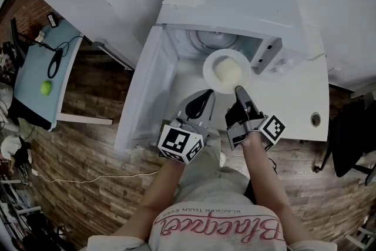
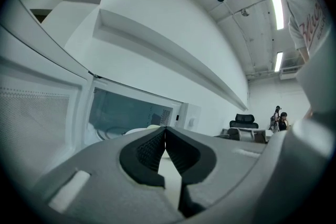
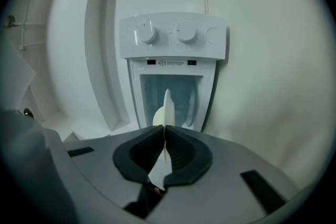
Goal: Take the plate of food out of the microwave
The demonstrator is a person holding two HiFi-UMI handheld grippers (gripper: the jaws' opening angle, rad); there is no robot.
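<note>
My R tool [image 1: 238, 91] is clenched on plate [image 1: 226, 70] rim, plate at microwave [image 1: 235, 9] mouth, nearly out; L tool [image 1: 207, 94] clenched, empty.

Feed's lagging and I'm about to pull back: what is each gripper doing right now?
Left gripper: closed, holding nothing.
Right gripper: closed on the rim of the plate.

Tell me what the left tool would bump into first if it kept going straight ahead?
Probably the round white plate with pale food, which the right tool grips by its rim. The shut, empty left tool points toward it, the open white microwave behind. Depth is unclear.
</note>
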